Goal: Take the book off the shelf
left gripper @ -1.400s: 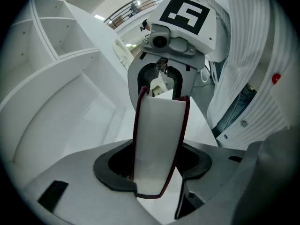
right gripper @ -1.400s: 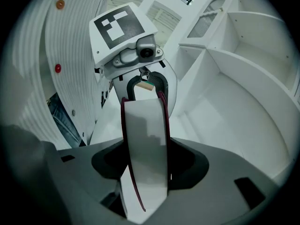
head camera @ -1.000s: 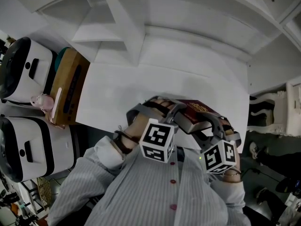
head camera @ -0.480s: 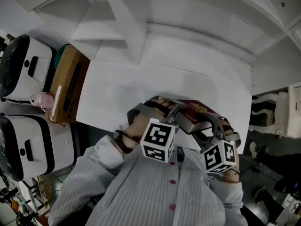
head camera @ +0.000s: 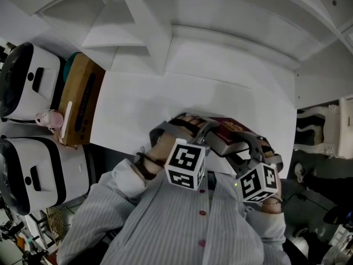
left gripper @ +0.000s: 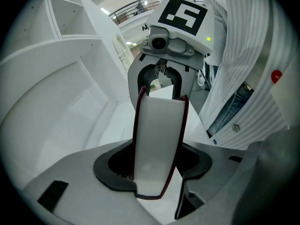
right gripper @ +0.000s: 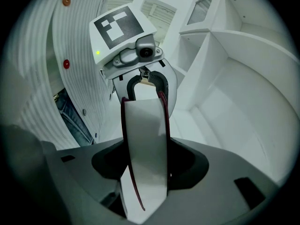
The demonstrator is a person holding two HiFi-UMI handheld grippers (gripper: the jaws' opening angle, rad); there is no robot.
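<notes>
Left claw [left gripper: 152,172], right claw [right gripper: 145,170] clamp maroon book [head camera: 231,127], opposite edges.

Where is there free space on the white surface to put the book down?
The white surface is bare between the brown box at left and the book, back to the shelf. It is crowded only at the left edge, around that box.

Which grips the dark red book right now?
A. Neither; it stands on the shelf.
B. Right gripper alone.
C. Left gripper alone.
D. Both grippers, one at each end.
D: the book is clamped in the jaws of the left gripper and of the right gripper, each view showing the other gripper at its far end.
</notes>
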